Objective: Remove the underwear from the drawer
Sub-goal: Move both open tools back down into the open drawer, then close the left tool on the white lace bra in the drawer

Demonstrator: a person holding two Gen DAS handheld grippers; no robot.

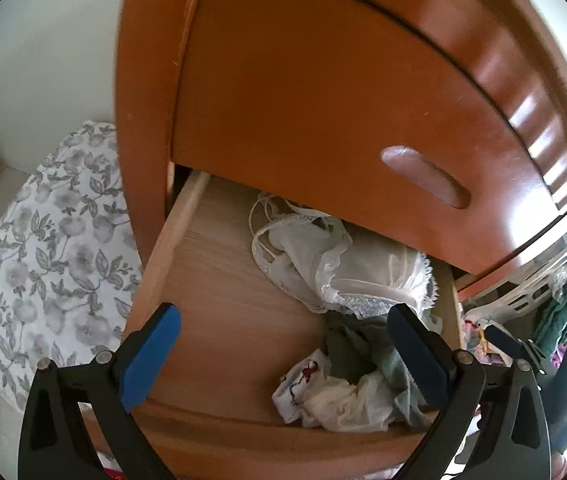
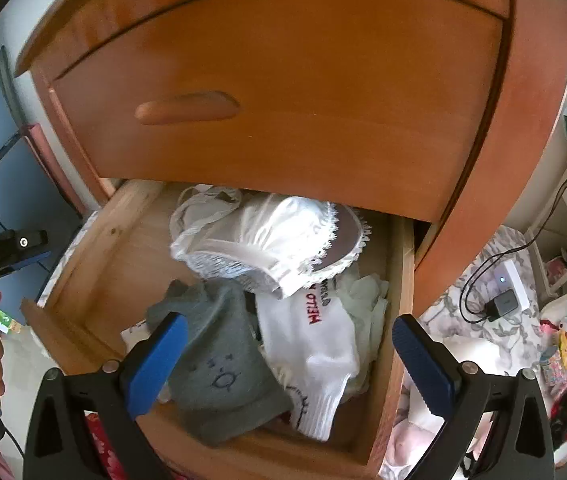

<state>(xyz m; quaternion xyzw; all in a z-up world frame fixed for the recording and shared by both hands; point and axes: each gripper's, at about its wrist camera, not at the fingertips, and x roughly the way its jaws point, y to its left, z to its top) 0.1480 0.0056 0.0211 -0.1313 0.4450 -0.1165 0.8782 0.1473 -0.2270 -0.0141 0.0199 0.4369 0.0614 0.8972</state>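
White lace underwear (image 2: 267,240) lies in the open drawer (image 2: 95,240) — both claws (spread) empty.

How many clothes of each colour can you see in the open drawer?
White: 3, the lacy underwear, the lettered sock and the crumpled cloth
Grey: 1, the grey sock
Total: 4 that I can tell apart; the pile may hide more.

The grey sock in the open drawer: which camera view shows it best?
The right wrist view. There the grey sock lies unfolded near the drawer's front edge, its small dark print visible. In the left wrist view it is only a crumpled grey-green bundle, partly behind the gripper's finger.
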